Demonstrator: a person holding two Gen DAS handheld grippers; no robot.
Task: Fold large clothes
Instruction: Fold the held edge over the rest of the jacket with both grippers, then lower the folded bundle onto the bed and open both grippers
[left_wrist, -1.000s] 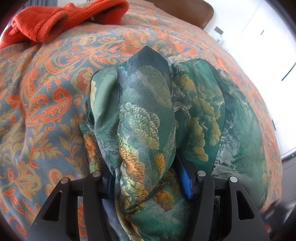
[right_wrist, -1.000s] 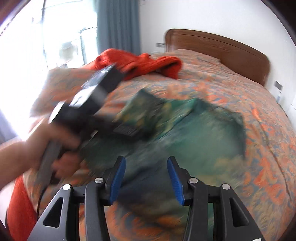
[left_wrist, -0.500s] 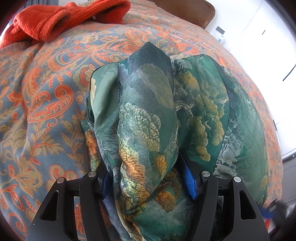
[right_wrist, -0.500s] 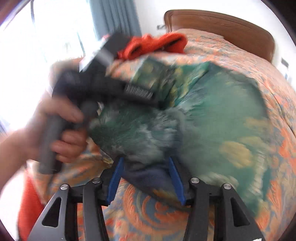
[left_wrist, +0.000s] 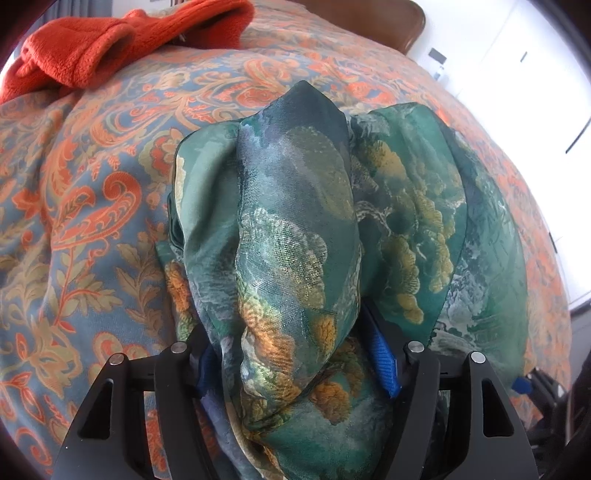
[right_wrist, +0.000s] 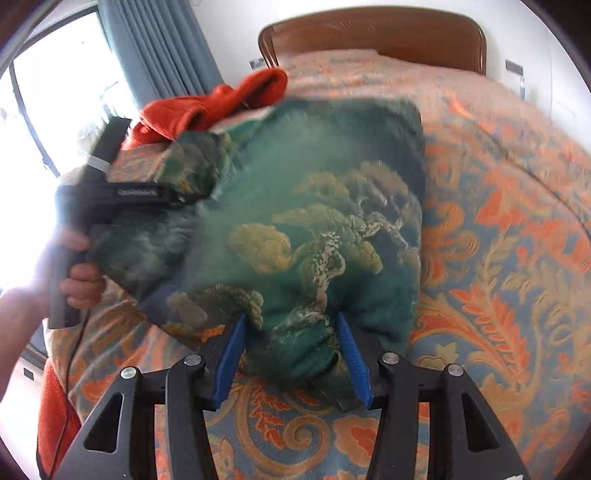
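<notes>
A big bed (right_wrist: 517, 229) has a cover with orange and blue swirls. Behind the bed stands a brown wooden headboard (right_wrist: 373, 37) against a white wall (right_wrist: 229, 29). Left of the headboard hang blue-grey curtains (right_wrist: 159, 51) beside a bright window (right_wrist: 55, 107).

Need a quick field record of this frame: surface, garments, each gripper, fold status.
surface: bed with orange-and-blue paisley bedspread, wooden headboard behind
garment in work: green printed silky garment, bunched, lying on the bedspread
other garment: orange knitted sweater, beyond the green one, toward the headboard
left gripper: jaws opening, a thick fold of the green garment between the blue pads
right gripper: near edge of the green garment between its pads; contact unclear
fold status: not flat, not finished
</notes>
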